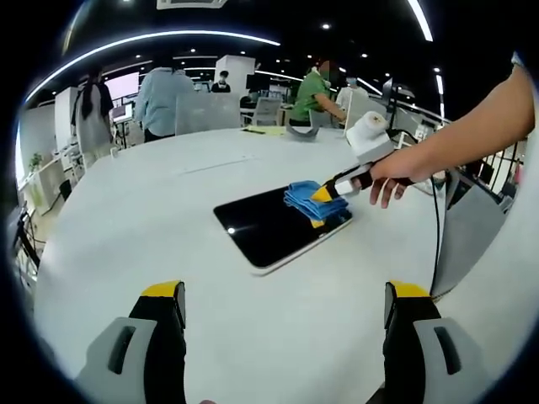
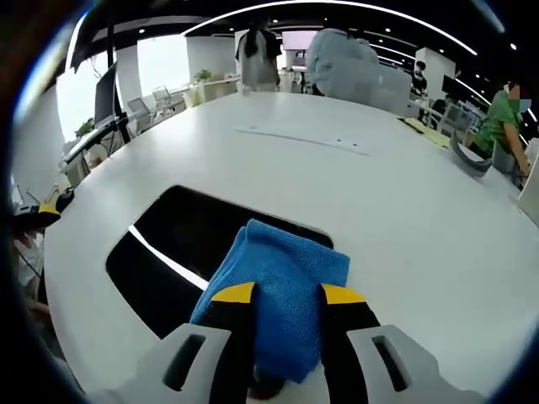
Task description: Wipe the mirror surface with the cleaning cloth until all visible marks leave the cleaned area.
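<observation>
A dark rectangular mirror (image 1: 265,225) lies flat on the white table (image 1: 168,194). A folded blue cleaning cloth (image 1: 309,199) rests on its right end. My right gripper (image 1: 322,195), held by a hand, is shut on the cloth and presses it onto the glass. In the right gripper view the blue cloth (image 2: 282,295) sits pinched in my right gripper (image 2: 286,293), spread over the mirror (image 2: 168,244). My left gripper (image 1: 286,295) hovers open above the table, well short of the mirror, with nothing between its fingers.
The white table is large and round-edged. A grey tray (image 1: 301,132) and yellow papers (image 1: 265,130) lie at its far side. Several people stand or sit beyond it near desks. A black cable (image 1: 437,227) runs down at the right.
</observation>
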